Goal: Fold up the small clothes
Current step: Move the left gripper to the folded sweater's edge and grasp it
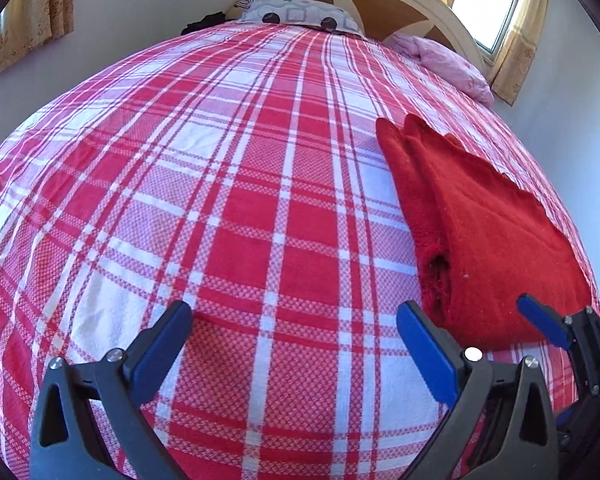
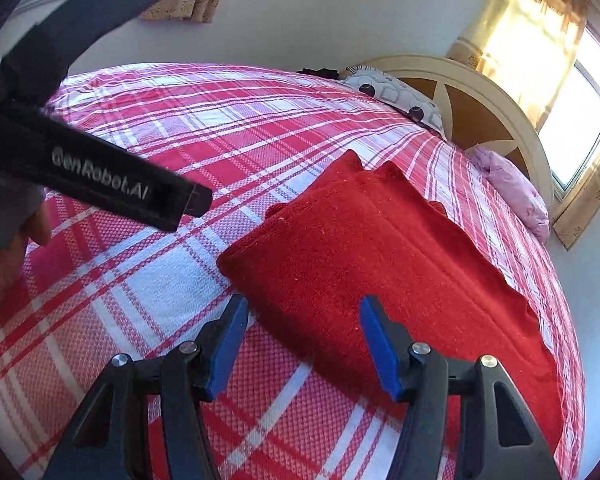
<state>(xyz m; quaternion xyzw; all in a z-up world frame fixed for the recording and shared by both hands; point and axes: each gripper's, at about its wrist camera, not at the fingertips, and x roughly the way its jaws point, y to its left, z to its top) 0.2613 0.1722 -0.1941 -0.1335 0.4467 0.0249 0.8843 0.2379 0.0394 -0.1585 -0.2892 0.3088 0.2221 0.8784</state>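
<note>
At nine o'clock, left gripper (image 1: 294, 330), blue pads spread, empty, above red-and-white plaid bedspread (image 1: 228, 184). At three o'clock, folded red fleece garment (image 2: 384, 264) lies flat; right gripper (image 2: 302, 326), spread, at its near edge.

I see a fuzzy, matt red knit garment (image 2: 384, 276) on woven checked cotton bedspread (image 1: 220, 200); my fingers (image 2: 228, 344) carry smooth blue plastic pads on matt black plastic, with shiny metal screws (image 2: 188, 347).
</note>
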